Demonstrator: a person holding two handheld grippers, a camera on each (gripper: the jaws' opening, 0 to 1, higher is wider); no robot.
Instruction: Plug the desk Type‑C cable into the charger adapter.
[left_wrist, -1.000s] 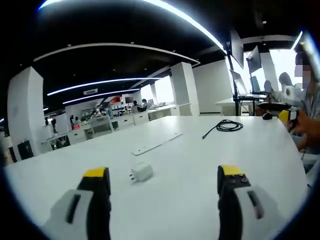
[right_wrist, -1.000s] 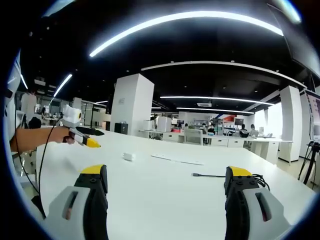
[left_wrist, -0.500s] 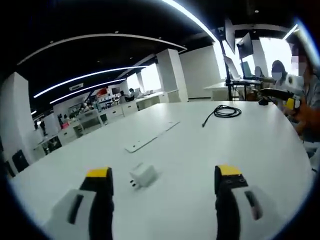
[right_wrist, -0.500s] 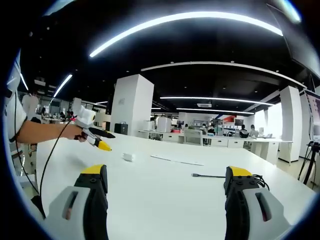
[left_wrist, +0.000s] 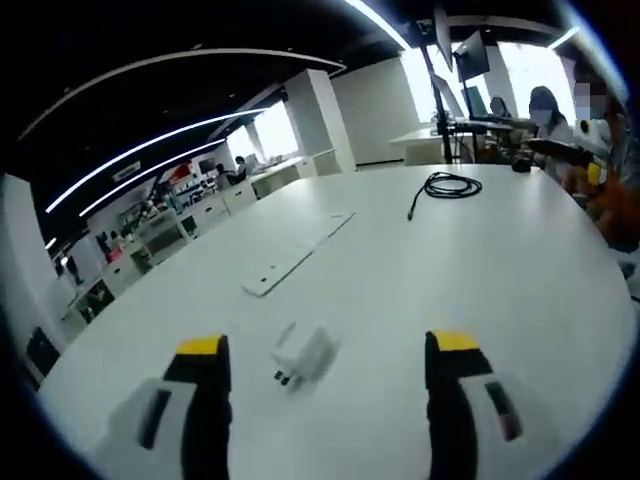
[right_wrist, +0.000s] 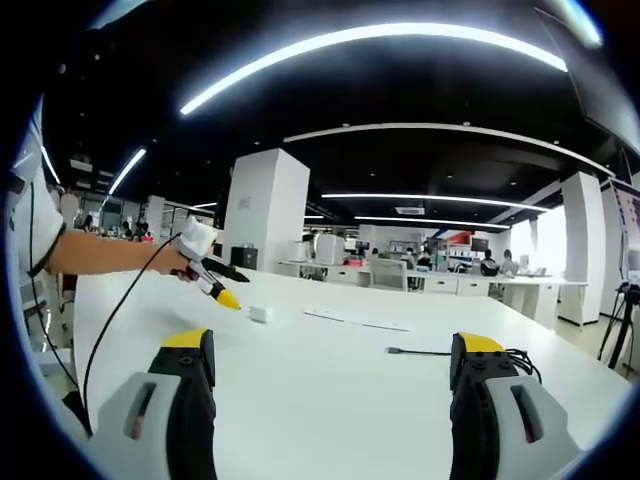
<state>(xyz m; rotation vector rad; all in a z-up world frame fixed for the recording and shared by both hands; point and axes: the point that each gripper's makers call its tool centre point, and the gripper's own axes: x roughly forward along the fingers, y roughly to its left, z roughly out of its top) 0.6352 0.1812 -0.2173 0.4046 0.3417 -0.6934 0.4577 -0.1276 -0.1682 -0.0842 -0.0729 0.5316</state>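
Right gripper view: outstretched left tongs (right_wrist: 222, 285) hover beside the charger adapter (right_wrist: 259, 314); both tongs gape empty.

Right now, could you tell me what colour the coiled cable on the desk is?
Black; the coiled cable shows best in the left gripper view.

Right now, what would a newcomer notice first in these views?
The white adapter lying on the table just ahead of the open left gripper, which nearly straddles it. Further back, a coiled black cable lies by the far edge, past a flat white strip.
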